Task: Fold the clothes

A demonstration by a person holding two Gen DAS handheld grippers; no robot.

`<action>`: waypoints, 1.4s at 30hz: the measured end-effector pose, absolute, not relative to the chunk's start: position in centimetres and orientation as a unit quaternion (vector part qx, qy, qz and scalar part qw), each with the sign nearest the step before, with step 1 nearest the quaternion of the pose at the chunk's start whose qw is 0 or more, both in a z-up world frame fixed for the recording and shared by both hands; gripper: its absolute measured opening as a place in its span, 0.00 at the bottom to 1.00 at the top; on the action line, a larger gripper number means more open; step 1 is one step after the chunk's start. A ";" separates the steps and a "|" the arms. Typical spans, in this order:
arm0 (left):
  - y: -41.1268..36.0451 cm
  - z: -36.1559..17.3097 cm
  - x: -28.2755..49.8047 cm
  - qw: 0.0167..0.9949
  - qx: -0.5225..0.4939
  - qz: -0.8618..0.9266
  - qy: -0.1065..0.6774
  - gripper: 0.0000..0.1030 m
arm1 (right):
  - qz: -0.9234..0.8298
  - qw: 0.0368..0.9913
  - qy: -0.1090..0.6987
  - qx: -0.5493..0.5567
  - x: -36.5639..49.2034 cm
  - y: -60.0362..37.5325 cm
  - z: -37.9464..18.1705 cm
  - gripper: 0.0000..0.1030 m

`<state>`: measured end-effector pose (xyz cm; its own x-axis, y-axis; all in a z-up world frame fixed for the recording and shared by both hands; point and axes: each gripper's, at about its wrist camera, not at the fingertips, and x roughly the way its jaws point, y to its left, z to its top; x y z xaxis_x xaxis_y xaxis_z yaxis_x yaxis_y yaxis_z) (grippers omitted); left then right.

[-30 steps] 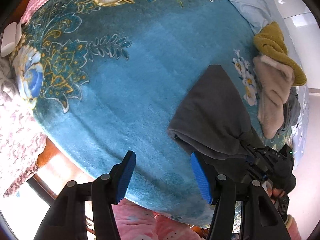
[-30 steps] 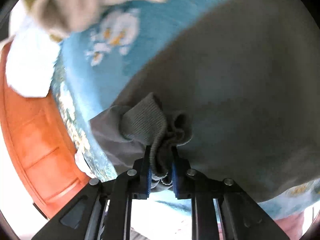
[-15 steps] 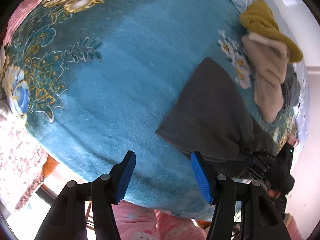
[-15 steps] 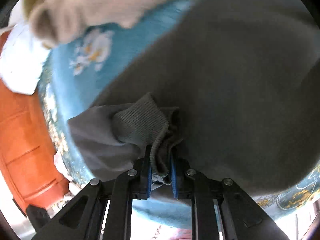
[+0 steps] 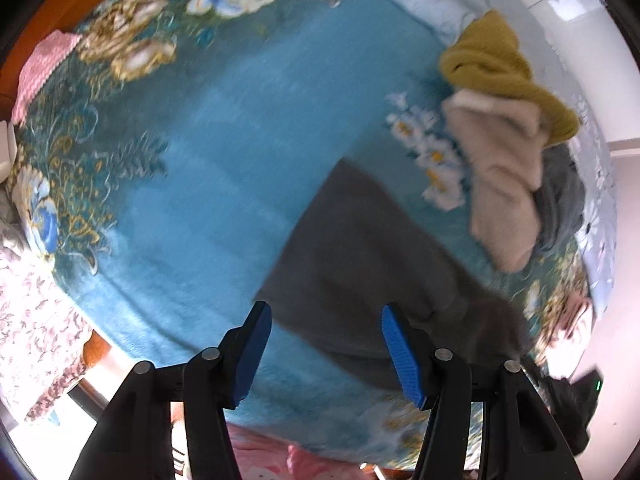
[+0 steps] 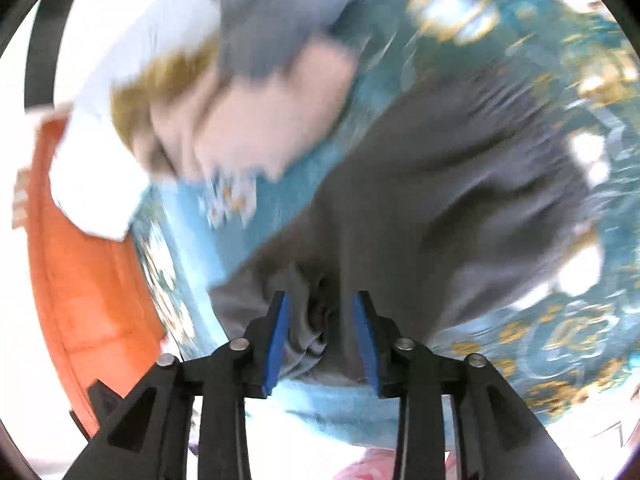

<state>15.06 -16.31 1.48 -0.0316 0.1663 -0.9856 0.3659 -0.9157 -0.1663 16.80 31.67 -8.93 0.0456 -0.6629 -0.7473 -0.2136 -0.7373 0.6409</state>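
A dark grey garment (image 5: pixel 372 264) lies spread on the teal flowered blanket (image 5: pixel 224 168). My left gripper (image 5: pixel 326 344) hangs open above the garment's near left edge, nothing between its blue pads. In the right wrist view, my right gripper (image 6: pixel 322 328) has its jaws opening; the garment's bunched ribbed hem (image 6: pixel 316 320) still sits loosely between the pads, which stand apart from it. The grey garment (image 6: pixel 440 200) stretches away from the fingers across the blanket (image 6: pixel 560 340). The view is blurred by motion.
A pile of clothes lies at the blanket's far right: a mustard knit (image 5: pixel 500 68), a beige piece (image 5: pixel 504 168) and a blue-grey one (image 5: pixel 560 196). An orange wooden bed frame (image 6: pixel 80 264) runs along the left. A pink floral cover (image 5: pixel 28 312) hangs below the blanket's edge.
My right gripper's pads have parted from the ribbed hem they pinched, and the gripper pulled back with much blur. My left gripper shifted so the grey garment now lies beneath its pads.
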 end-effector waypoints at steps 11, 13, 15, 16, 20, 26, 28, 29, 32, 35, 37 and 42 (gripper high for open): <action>-10.5 8.0 14.1 0.063 0.666 -0.730 0.141 0.60 | -0.587 0.072 -0.435 0.679 16.6 44.5 -13.1 0.55; -10.0 9.0 14.7 0.069 0.664 -0.734 0.124 0.60 | -0.569 0.075 -0.450 0.684 16.6 44.4 -14.8 0.56; -10.1 9.7 15.7 0.079 0.664 -0.735 0.107 0.60 | -0.554 0.079 -0.462 0.688 16.4 44.0 -16.5 0.56; -10.1 10.0 16.1 0.084 0.664 -0.736 0.099 0.60 | -0.548 0.081 -0.466 0.689 16.3 43.8 -17.2 0.56; -11.5 11.4 18.2 0.113 0.660 -0.738 0.080 0.60 | -0.547 0.082 -0.465 0.692 15.5 42.8 -19.0 0.56; -14.0 13.3 19.5 0.159 0.643 -0.743 0.096 0.60 | -0.556 0.081 -0.466 0.684 14.6 42.0 -20.4 0.56; -14.2 13.8 19.6 0.161 0.640 -0.746 0.091 0.60 | -0.556 0.077 -0.469 0.682 14.5 41.7 -20.6 0.56; -14.2 14.1 19.7 0.162 0.638 -0.748 0.086 0.60 | -0.555 0.073 -0.474 0.680 14.5 41.5 -20.7 0.54; -14.5 14.5 19.7 0.159 0.635 -0.752 0.078 0.60 | -0.554 0.063 -0.483 0.675 14.3 41.0 -20.6 0.45; -15.0 14.4 19.6 0.153 0.636 -0.752 0.081 0.60 | -0.558 0.054 -0.475 0.678 14.2 40.5 -20.0 0.41; -15.4 14.0 19.5 0.148 0.639 -0.750 0.085 0.60 | -0.565 0.049 -0.464 0.680 14.1 40.1 -19.2 0.38; -17.5 12.7 19.4 0.134 0.646 -0.745 0.102 0.60 | -0.596 0.044 -0.437 0.672 13.7 38.7 -15.8 0.34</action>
